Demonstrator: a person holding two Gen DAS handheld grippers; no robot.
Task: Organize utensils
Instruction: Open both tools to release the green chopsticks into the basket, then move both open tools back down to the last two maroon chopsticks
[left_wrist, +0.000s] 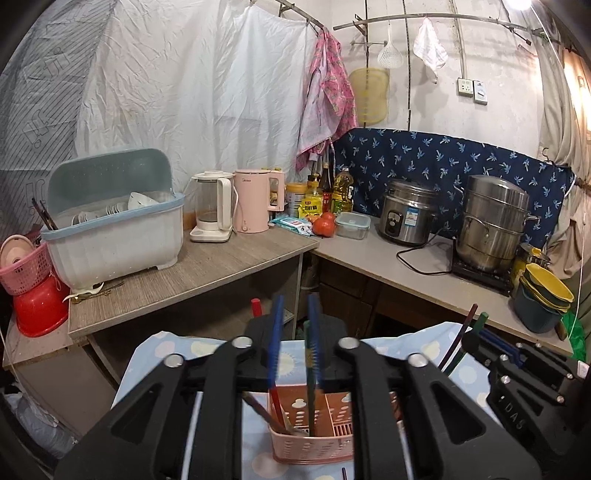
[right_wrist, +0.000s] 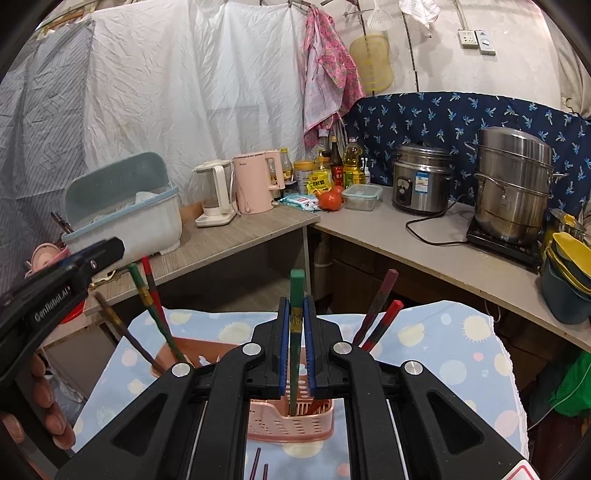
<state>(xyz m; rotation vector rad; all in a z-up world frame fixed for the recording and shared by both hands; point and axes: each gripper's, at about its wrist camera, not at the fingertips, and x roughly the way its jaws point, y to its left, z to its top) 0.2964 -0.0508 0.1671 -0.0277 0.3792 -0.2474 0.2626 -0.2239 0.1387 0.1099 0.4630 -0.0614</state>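
A pink slotted utensil holder stands on a blue dotted cloth. In the left wrist view my left gripper is open above it. A green chopstick stands by its right pad and a red one leans by the left pad, both with their lower ends in the holder. My right gripper is slightly open around an upright green chopstick whose tip rests in the holder. Other chopsticks lean in the holder. Two dark chopsticks lie loose on the cloth.
An L-shaped counter runs behind, with a dish rack, kettles, bottles, a rice cooker and a steel steamer pot. A blue bucket with yellow bowls sits far right. A person's hand holds the left gripper.
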